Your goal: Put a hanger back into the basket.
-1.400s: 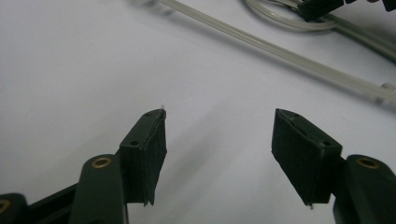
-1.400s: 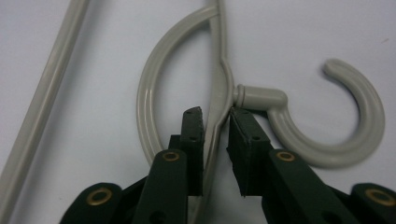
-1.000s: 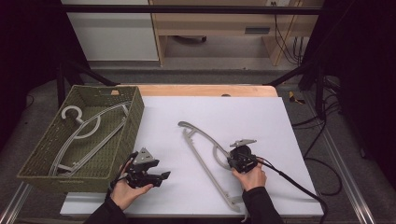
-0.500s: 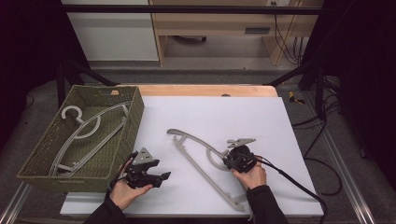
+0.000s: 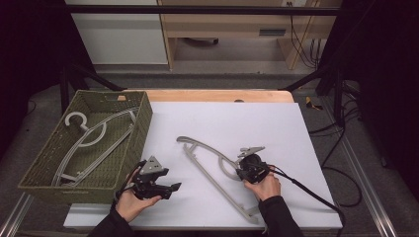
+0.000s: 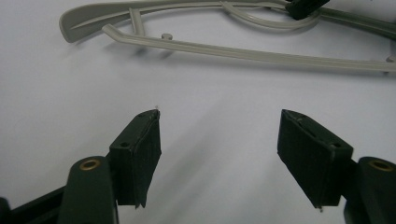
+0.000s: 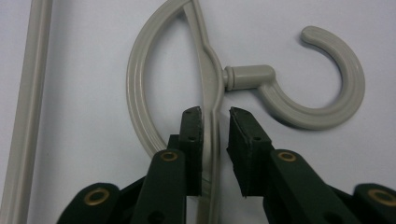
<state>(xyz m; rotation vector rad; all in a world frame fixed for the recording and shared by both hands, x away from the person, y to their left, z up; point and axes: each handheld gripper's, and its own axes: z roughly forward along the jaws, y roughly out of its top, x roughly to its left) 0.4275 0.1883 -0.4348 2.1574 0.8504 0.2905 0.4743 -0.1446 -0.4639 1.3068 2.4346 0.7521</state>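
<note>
White surface (image 5: 296, 128) carries 1 basket (image 5: 143, 118) with 2 hangers (image 5: 99, 136) inside and 1 hanger (image 5: 207, 170) outside. Right claw (image 7: 215, 112) is nearly shut around that hanger's neck, hook just beyond. Left claw (image 6: 218, 126) gapes empty, hanger ahead.

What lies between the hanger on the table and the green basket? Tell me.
Nothing visible on the white table between the grey hanger and the woven basket. The left hand-held gripper, jaws open and empty, sits nearer the table's front edge, below that line. The basket's near wall must be cleared.
</note>
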